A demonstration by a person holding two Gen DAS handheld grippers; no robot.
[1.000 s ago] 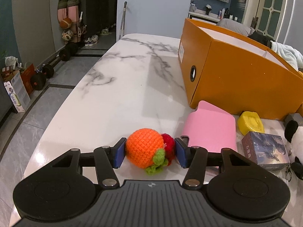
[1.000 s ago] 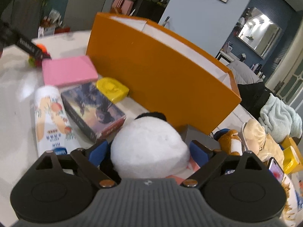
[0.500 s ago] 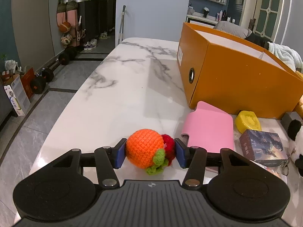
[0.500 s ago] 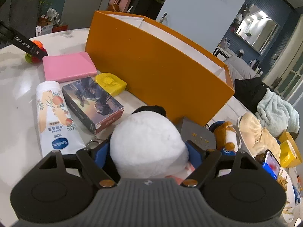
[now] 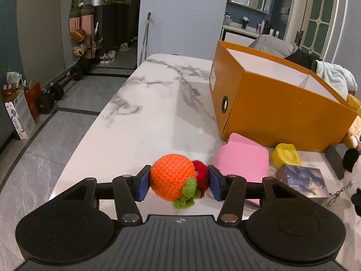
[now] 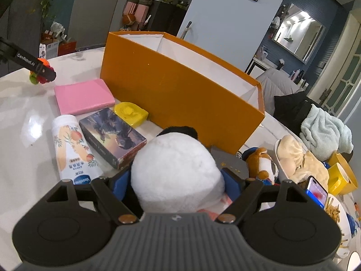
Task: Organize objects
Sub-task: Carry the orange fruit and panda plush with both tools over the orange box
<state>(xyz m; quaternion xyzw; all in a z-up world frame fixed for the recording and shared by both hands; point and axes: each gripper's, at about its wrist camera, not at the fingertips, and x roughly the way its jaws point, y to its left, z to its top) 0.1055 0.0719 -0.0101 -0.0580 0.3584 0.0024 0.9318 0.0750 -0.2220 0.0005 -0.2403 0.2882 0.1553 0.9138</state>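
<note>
My left gripper (image 5: pixel 178 184) is shut on a crocheted orange-and-red fruit toy (image 5: pixel 172 177) and holds it above the marble table (image 5: pixel 144 113). My right gripper (image 6: pixel 178 183) is shut on a white-and-black panda plush (image 6: pixel 178 169), lifted above the table. An open orange box (image 5: pixel 277 103) stands to the right in the left wrist view; in the right wrist view the box (image 6: pixel 180 85) lies ahead, its white inside showing. The left gripper with the fruit toy (image 6: pixel 39 75) shows at far left in the right wrist view.
In front of the box lie a pink pad (image 6: pixel 83 96), a yellow case (image 6: pixel 130 113), a dark card box (image 6: pixel 112 135) and a lotion tube (image 6: pixel 72 151). A brown plush (image 6: pixel 259 162), slippers (image 6: pixel 300 158), a phone (image 6: pixel 317 193) and yellow cups (image 6: pixel 340 171) crowd the right.
Both grippers have risen with their toys. The right wrist view now looks over the box rim into the box, and the left wrist view sees the box's inside too.
</note>
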